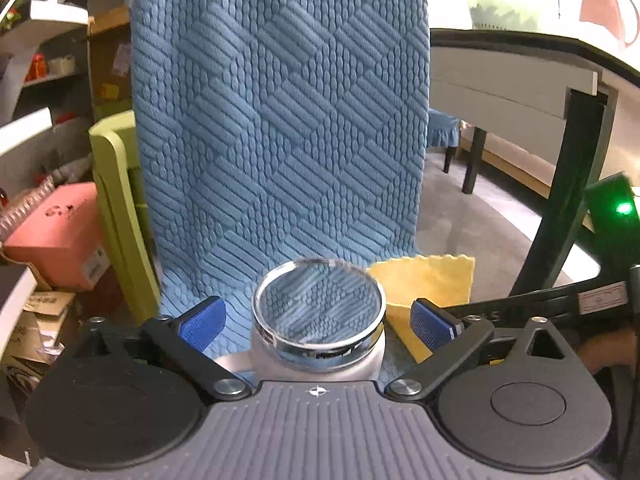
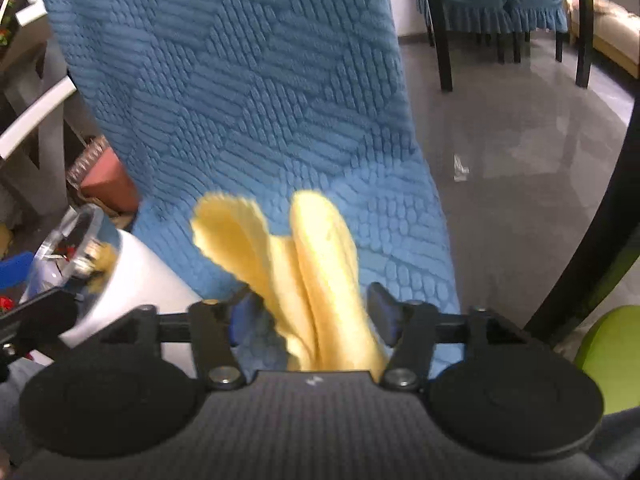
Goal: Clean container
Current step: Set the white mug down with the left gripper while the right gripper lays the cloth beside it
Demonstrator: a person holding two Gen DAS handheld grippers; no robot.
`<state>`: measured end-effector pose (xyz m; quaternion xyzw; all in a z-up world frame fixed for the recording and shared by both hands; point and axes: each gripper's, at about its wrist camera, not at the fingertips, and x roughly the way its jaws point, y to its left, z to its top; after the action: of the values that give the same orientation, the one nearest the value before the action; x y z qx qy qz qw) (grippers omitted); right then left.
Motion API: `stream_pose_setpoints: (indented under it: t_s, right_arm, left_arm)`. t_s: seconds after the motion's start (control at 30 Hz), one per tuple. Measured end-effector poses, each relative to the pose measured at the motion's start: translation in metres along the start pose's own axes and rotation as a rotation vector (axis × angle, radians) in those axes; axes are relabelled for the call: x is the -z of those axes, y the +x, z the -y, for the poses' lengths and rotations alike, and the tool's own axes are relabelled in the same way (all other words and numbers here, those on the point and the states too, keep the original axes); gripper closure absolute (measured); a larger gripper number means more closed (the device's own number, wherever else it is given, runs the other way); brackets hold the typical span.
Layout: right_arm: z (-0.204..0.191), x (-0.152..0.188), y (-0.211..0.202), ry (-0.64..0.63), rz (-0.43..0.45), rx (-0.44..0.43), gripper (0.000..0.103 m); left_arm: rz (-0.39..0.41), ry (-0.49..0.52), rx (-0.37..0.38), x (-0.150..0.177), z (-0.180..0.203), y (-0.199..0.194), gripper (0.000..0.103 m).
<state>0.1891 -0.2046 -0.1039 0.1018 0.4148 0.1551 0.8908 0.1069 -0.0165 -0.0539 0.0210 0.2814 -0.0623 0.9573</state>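
**Jar and Cloth on a Blue-Covered Chair**

A blue quilted chair cover (image 1: pixel 280 120) filled both views and blocked most of the room behind it. To its left stood cluttered shelves, a pink box (image 1: pixel 56 236) and a lime-green chair (image 1: pixel 116 208); to the right, a white table (image 1: pixel 516 76) on dark legs above a glossy grey floor (image 2: pixel 520 140). More blue-skirted chairs (image 2: pixel 496 0) lined the far wall.

The container's base was hidden behind the left gripper's body, and the right wrist view caught it only blurred at the left edge.

The container (image 1: pixel 320 336), a white jar with a chromed rim and clear glass lid, sat on the chair seat between the left gripper's (image 1: pixel 316 326) blue pads, which stood wide apart and clear of it. The yellow cloth (image 2: pixel 304 272) rose loosely folded between the right gripper's (image 2: pixel 312 316) parted fingers; whether either pad still touched it was hard to tell.
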Motion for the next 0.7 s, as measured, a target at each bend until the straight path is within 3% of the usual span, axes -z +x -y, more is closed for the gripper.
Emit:
stream_pose_setpoints:
  t_s: [0.2, 0.7]
  right_arm:
    - [-0.011, -0.001, -0.048, -0.002, 0.075, -0.014, 0.028]
    - [-0.039, 0.024, -0.159, -0.064, 0.123, 0.000, 0.026]
  left_arm:
    - [0.016, -0.023, -0.070, -0.010, 0.002, -0.023, 0.002]
    - [-0.005, -0.082, -0.116, -0.019, 0.014, -0.106, 0.000]
